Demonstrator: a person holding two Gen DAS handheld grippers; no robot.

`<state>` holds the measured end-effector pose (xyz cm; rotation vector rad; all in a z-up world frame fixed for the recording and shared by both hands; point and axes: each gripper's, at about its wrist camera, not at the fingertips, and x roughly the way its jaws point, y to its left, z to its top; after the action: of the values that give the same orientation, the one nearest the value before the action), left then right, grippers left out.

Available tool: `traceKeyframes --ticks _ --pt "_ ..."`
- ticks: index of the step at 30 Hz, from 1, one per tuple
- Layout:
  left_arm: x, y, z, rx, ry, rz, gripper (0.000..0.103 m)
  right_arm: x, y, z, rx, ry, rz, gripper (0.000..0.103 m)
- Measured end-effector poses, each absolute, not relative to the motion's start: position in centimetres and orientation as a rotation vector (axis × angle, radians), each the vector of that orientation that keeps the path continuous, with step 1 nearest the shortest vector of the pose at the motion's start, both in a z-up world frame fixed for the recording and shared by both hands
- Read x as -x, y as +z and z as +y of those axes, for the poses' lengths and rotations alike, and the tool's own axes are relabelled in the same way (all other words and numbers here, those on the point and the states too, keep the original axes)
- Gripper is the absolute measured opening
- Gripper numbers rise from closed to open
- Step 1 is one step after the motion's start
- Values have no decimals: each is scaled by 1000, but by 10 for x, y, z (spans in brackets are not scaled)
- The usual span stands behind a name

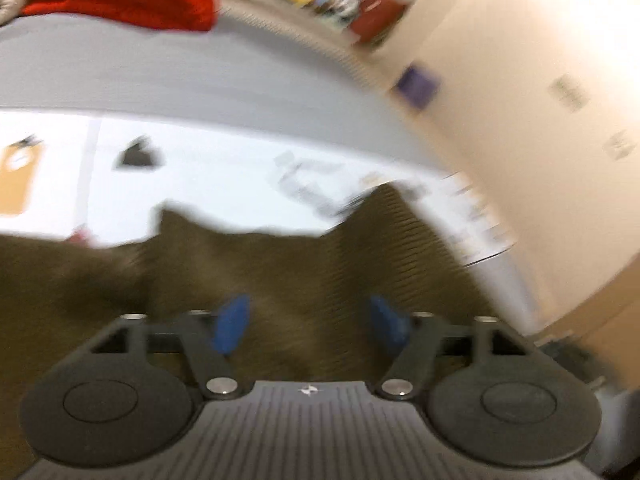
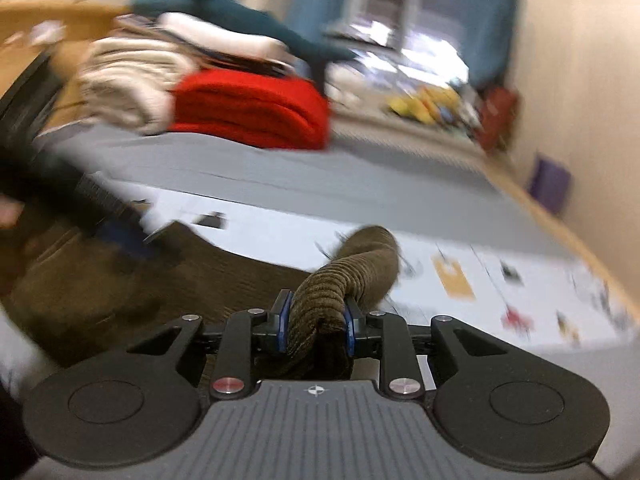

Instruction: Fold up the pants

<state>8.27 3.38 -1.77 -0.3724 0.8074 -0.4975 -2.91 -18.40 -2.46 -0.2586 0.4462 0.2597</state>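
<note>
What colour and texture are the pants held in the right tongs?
Olive-brown ribbed corduroy pants, clearest in the right wrist view.

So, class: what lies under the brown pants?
The pants lie on a white printed sheet spread over a grey cover. The sheet's pictures show only beside them; any beneath are hidden. The right gripper pinches one bunched end.

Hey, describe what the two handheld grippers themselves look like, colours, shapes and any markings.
Both look alike. The left gripper and the right gripper each have a grey ribbed body with a small white cross-shaped mark, flanked by two round black discs. Black link arms with silver bolt heads carry the fingers, which have blue pads. One right-gripper bolt looks reddish. No cables or sleeves are clearly visible.
</note>
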Motion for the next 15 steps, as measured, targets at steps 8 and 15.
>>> traceKeyframes --ticks 8,15 --pt "-72 -12 -6 297 -694 799 96 44 -30 -141 443 447 379 26" --pt "-83 -18 -17 260 -661 808 90 54 -39 -120 537 520 363 26"
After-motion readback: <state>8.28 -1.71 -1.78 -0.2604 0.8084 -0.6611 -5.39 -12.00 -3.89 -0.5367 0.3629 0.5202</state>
